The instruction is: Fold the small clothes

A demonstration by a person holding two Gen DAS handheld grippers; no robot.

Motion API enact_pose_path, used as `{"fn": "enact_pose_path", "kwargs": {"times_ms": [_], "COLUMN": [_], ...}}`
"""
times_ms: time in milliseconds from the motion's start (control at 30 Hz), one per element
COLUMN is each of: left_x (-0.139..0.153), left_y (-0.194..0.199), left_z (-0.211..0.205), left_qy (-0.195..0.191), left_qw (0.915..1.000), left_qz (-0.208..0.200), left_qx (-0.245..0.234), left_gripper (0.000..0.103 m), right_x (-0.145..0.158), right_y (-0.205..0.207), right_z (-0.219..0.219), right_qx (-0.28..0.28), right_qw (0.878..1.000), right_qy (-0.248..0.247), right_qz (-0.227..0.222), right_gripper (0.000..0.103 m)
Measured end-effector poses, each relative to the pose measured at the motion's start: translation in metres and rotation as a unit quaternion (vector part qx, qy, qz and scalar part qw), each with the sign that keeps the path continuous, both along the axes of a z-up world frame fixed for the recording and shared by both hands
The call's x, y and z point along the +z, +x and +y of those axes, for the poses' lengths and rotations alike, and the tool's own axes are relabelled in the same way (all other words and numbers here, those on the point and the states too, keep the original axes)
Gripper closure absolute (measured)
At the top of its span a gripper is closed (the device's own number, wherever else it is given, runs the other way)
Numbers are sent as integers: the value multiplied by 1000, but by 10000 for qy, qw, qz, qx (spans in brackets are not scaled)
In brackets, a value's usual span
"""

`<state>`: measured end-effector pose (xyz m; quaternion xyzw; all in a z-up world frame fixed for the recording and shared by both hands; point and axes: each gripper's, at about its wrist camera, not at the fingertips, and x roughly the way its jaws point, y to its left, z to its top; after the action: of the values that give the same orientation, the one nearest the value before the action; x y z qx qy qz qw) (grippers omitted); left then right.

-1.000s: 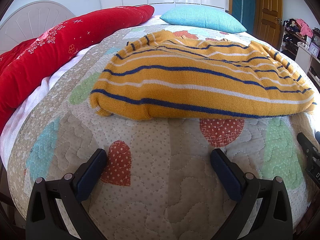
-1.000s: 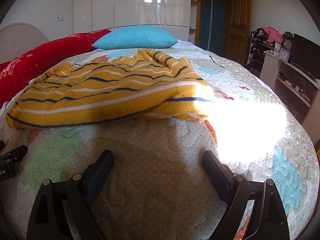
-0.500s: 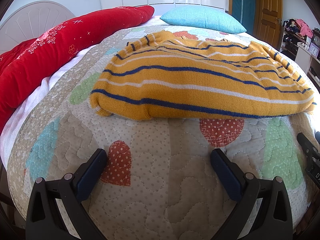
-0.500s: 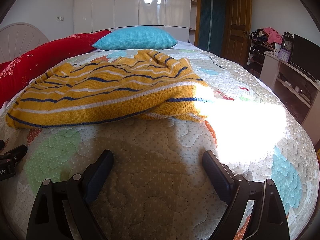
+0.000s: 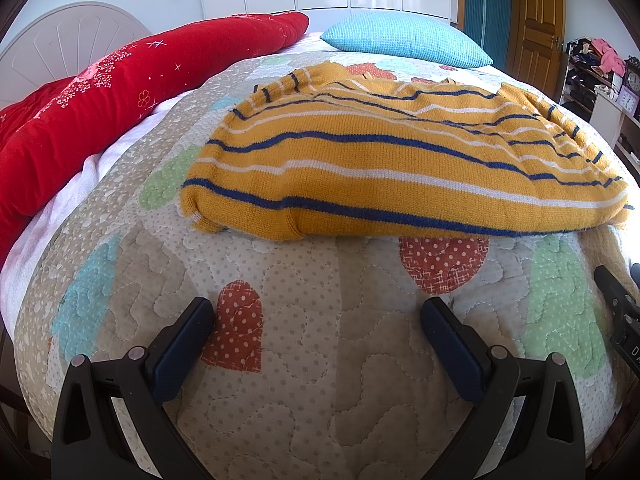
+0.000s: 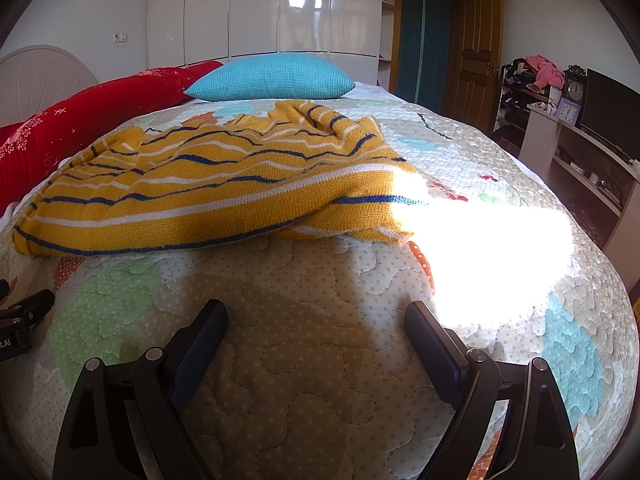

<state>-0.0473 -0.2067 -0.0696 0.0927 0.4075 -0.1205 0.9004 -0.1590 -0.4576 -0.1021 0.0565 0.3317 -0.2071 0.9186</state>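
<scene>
Left wrist view: your left gripper (image 5: 316,322) low centre, jaws spread, empty, over quilt (image 5: 304,380). Striped sweater (image 5: 384,176) lies rumpled mid-frame, near hem just ahead. Reach for hem corner at left, pinch one layer only.

Right wrist view: your right gripper (image 6: 316,322) jaws spread, empty. Sweater upper left of frame; take its right corner. Nothing has moved since earlier frames.

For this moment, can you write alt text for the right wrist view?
A yellow knit sweater with blue and white stripes lies rumpled on a patchwork quilt, its right edge in a bright sun patch. The right claw hovers open over bare quilt short of the sweater. A turquoise pillow and red bedding lie behind.
</scene>
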Motion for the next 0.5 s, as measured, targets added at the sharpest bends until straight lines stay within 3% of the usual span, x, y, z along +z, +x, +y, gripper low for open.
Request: {"fn": "enact_pose_path", "kwargs": {"times_ms": [500], "left_x": [0], "left_y": [0], "left_z": [0], "left_qy": [-3], "left_qw": [10000], "left_qz": [-3], "left_qx": [11], "left_gripper": [0], "right_x": [0], "right_y": [0], "right_z": [1], "right_qx": [-6], "right_qw": [10000], "right_qy": [-3], "right_qz": [-3], "right_gripper": [10]}}
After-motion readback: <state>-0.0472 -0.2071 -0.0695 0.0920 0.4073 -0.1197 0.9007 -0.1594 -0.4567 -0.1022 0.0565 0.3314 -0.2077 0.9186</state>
